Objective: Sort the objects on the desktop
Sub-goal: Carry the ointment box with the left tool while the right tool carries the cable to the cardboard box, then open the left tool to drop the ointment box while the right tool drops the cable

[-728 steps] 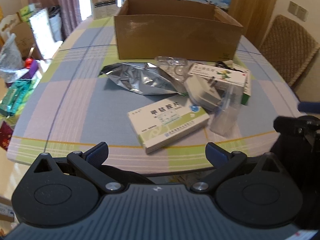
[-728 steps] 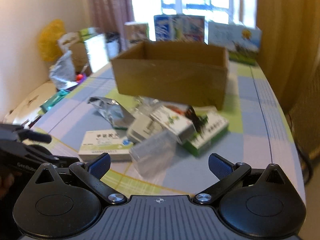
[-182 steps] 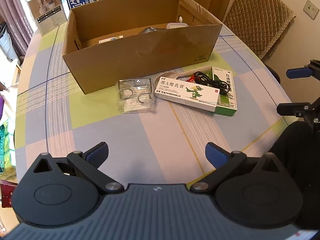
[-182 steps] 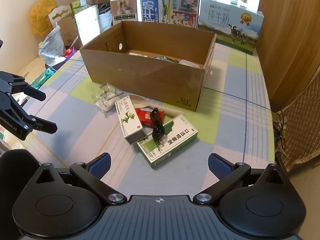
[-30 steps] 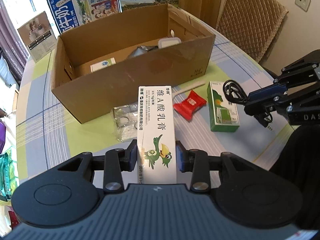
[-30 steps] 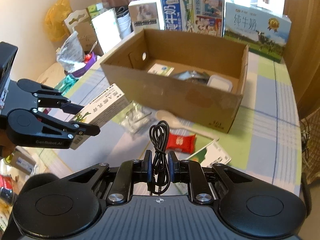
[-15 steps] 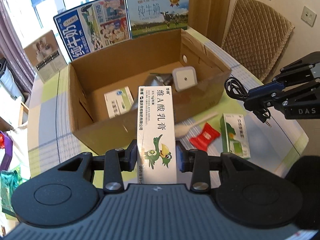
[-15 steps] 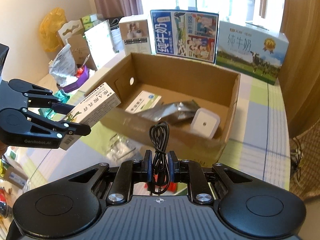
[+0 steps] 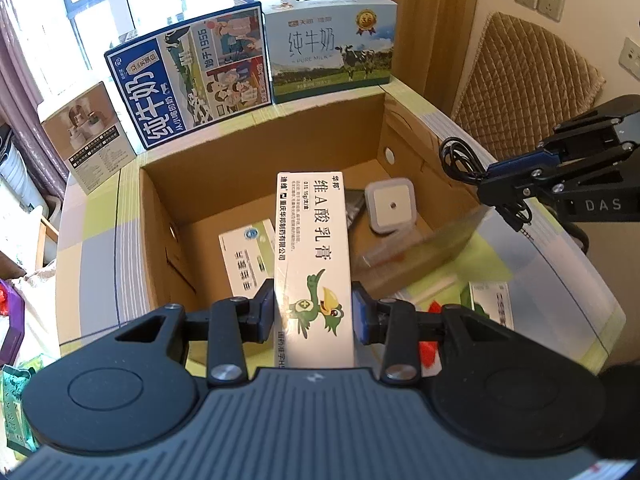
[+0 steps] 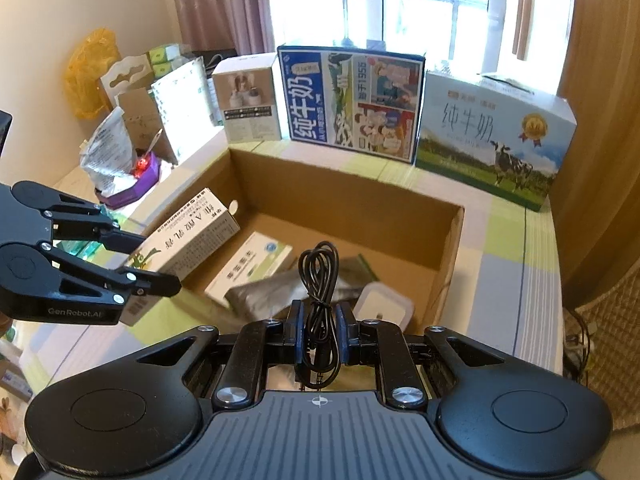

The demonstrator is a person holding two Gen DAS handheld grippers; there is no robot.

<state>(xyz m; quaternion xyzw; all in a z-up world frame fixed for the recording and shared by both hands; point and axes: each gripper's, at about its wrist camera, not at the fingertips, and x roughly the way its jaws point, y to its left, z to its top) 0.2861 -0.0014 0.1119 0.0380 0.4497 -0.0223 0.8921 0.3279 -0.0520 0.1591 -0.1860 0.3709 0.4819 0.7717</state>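
My left gripper (image 9: 313, 314) is shut on a long white ointment box (image 9: 312, 248) with a green bird on it, held over the near left part of the open cardboard box (image 9: 256, 160). The ointment box also shows in the right wrist view (image 10: 188, 240). My right gripper (image 10: 318, 334) is shut on a coiled black cable (image 10: 319, 276), held above the cardboard box's (image 10: 344, 188) near wall. Inside lie a white medicine box (image 10: 250, 266), a silver foil pouch (image 10: 276, 290) and a white square plug (image 9: 391, 207).
Two milk cartons (image 9: 192, 76) (image 9: 332, 46) and a small white carton (image 9: 90, 138) stand behind the box. A green medicine box (image 9: 490, 304), a red packet (image 9: 430, 350) and a white spoon (image 9: 432, 286) lie on the checked tablecloth to the right. Clutter sits at the left edge (image 10: 120, 152).
Both grippers have moved forward and higher, so they now hang over the cardboard box. Each keeps its hold: ointment box in the left, cable in the right.
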